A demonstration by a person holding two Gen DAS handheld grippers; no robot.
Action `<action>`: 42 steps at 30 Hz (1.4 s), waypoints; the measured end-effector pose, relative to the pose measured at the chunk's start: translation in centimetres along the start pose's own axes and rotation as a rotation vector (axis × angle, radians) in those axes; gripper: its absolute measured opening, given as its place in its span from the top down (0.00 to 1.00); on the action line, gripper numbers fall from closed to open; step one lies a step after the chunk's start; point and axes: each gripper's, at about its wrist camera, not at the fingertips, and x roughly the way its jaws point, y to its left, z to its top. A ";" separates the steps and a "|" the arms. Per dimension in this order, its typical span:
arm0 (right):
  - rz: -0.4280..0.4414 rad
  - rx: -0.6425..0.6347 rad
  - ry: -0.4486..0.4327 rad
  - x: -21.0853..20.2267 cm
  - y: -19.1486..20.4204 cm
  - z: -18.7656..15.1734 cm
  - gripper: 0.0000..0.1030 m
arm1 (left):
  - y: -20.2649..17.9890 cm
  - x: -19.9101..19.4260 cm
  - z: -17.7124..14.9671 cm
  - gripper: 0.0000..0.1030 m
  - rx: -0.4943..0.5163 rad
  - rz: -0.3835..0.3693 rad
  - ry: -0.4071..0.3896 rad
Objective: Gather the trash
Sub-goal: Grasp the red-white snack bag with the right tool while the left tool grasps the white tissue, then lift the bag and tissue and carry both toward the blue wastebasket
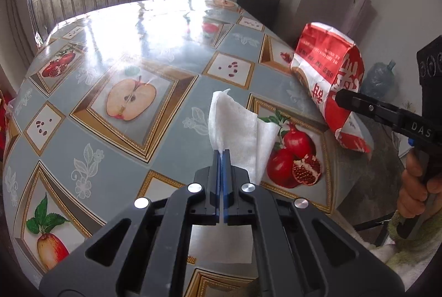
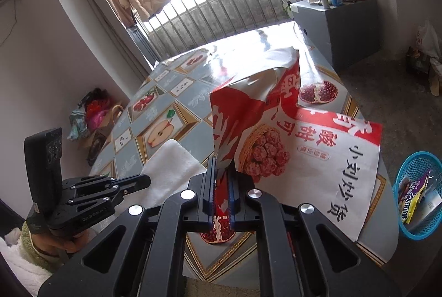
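A white tissue hangs lifted above the fruit-patterned table, and my left gripper is shut on its lower edge. A red and white snack bag with printed characters is pinched by a folded corner in my right gripper, which is shut on it. The bag's far part still rests on the tablecloth. In the left wrist view the bag hangs at the right with the right gripper at its side. In the right wrist view the tissue and left gripper are at the lower left.
A blue plastic basket holding wrappers stands on the floor at the right, beyond the table's edge. A grey cabinet with bottles stands behind the table, and a railing runs along the far side. A water jug sits on the floor.
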 end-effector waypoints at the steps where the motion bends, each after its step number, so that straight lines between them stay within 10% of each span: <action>1: 0.000 0.004 -0.015 -0.5 -0.2 0.2 0.92 | -0.1 -0.5 0.4 1.00 -0.006 -0.010 -0.013; 14: -0.103 0.134 -0.277 -11.3 -6.6 1.5 0.93 | -6.8 -3.9 6.7 1.00 0.087 -0.212 -0.147; 26: -0.332 0.447 -0.444 -22.1 -20.3 -3.3 0.93 | -22.7 6.6 11.8 1.00 0.303 -0.394 0.018; 42: -0.435 0.786 -0.205 -10.0 -38.0 -5.8 0.88 | -37.7 29.2 12.2 1.00 0.375 -0.240 0.327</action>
